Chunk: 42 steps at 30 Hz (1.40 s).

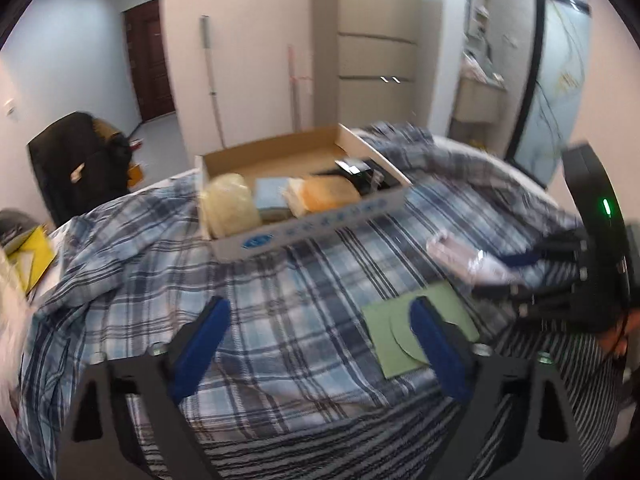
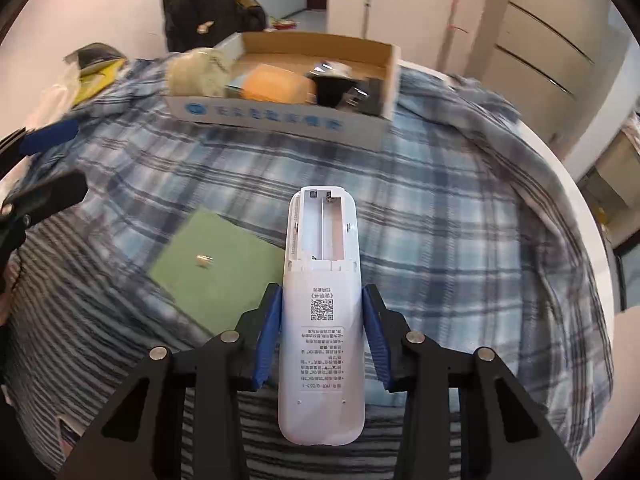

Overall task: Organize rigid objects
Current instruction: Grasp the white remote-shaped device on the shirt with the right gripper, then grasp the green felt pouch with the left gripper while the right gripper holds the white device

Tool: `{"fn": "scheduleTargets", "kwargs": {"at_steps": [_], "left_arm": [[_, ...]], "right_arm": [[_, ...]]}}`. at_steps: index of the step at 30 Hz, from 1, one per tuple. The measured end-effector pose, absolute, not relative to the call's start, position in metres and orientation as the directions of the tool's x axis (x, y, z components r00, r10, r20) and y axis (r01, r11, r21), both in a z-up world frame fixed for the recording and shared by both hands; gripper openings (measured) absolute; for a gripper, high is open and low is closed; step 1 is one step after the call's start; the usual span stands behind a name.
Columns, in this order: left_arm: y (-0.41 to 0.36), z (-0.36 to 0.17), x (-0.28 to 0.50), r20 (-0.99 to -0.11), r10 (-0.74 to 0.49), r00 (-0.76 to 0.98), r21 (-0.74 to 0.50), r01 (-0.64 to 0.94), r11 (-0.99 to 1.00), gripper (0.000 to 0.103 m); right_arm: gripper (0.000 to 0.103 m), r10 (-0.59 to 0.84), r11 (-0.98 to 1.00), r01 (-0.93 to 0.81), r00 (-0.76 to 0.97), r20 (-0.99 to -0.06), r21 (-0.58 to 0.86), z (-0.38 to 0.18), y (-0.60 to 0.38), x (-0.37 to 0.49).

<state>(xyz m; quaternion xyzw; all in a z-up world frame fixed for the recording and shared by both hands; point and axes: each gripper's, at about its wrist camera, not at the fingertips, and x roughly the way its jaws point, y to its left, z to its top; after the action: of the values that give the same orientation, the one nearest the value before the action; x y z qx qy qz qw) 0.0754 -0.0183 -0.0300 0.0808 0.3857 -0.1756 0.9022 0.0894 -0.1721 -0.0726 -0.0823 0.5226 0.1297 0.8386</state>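
While a plaid cloth [image 2: 440, 208] covers the desk, a cardboard box [image 2: 280, 116] sits at its far side; the right claw [image 2: 322, 320] grips a white remote [image 2: 322, 320] above it, beside a green envelope [image 2: 212, 264]; the left claw [image 1: 320, 336] gapes wide.

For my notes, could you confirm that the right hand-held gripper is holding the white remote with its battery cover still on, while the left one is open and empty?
Not quite: the battery cover is off. The right wrist view shows the white remote back side up in the right hand-held gripper, its battery compartment open and empty. The rest stands: the left hand-held gripper is open and empty.
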Motion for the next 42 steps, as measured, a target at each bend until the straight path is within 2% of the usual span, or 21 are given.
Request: {"fn": "scheduleTargets", "kwargs": {"at_steps": [3,5,7,8,9,11,15,16,17,18,19,21,24,37,42], "left_arm": [[-0.028,-0.038,0.082,-0.738,-0.226,0.635,0.049,0.385,0.922,0.069],[-0.028,-0.041,0.089,-0.753,-0.232,0.615,0.026,0.381,0.924,0.059],[-0.026,-0.044,0.094,-0.763,-0.239,0.600,0.004,0.374,0.927,0.056],[-0.025,-0.045,0.096,-0.766,-0.236,0.598,0.002,0.369,0.929,0.055],[-0.025,-0.046,0.098,-0.767,-0.229,0.600,0.007,0.365,0.931,0.053],[-0.025,-0.049,0.102,-0.770,-0.215,0.600,0.020,0.360,0.933,0.047],[-0.034,-0.056,0.116,-0.791,-0.203,0.576,0.037,0.377,0.925,0.047],[-0.040,-0.059,0.123,-0.797,-0.204,0.568,0.048,0.397,0.916,0.047],[-0.045,-0.062,0.129,-0.801,-0.206,0.563,0.054,0.409,0.911,0.047],[-0.049,-0.064,0.136,-0.807,-0.209,0.552,0.052,0.419,0.907,0.047],[-0.052,-0.067,0.141,-0.814,-0.214,0.540,0.043,0.424,0.905,0.045],[-0.055,-0.073,0.150,-0.829,-0.230,0.510,0.014,0.430,0.903,0.039],[-0.051,-0.078,0.153,-0.830,-0.224,0.511,0.007,0.411,0.912,0.038],[-0.038,-0.074,0.145,-0.819,-0.230,0.525,0.003,0.405,0.914,0.036],[-0.026,-0.068,0.143,-0.813,-0.221,0.538,0.002,0.383,0.924,0.036]], "right_arm": [[0.039,0.110,0.967,-0.256,0.407,-0.907,0.002,-0.081,-0.187,0.098],[0.039,0.103,0.970,-0.244,0.395,-0.913,0.004,-0.087,-0.190,0.103],[0.045,0.110,0.969,-0.247,0.399,-0.910,0.009,-0.089,-0.190,0.103],[0.056,0.112,0.969,-0.249,0.399,-0.910,0.011,-0.089,-0.188,0.102],[0.063,0.122,0.968,-0.250,0.412,-0.903,0.017,-0.086,-0.188,0.100],[0.063,0.141,0.966,-0.256,0.463,-0.875,0.020,-0.076,-0.189,0.089],[0.063,0.236,0.935,-0.349,0.478,-0.846,0.063,-0.060,-0.180,0.065],[0.062,0.277,0.921,-0.376,0.452,-0.848,0.100,-0.060,-0.176,0.061],[0.053,0.303,0.907,-0.404,0.424,-0.853,0.122,-0.061,-0.170,0.058],[0.039,0.311,0.895,-0.429,0.402,-0.861,0.123,-0.063,-0.164,0.056],[0.034,0.290,0.889,-0.448,0.382,-0.877,0.099,-0.068,-0.156,0.055],[0.029,0.230,0.891,-0.452,0.374,-0.898,0.040,-0.078,-0.147,0.054],[0.023,0.244,0.884,-0.463,0.331,-0.912,0.069,-0.084,-0.144,0.054],[0.021,0.171,0.911,-0.413,0.404,-0.899,-0.012,-0.087,-0.125,0.102],[0.021,0.196,0.928,-0.372,0.442,-0.875,0.020,-0.085,-0.120,0.144]]}}
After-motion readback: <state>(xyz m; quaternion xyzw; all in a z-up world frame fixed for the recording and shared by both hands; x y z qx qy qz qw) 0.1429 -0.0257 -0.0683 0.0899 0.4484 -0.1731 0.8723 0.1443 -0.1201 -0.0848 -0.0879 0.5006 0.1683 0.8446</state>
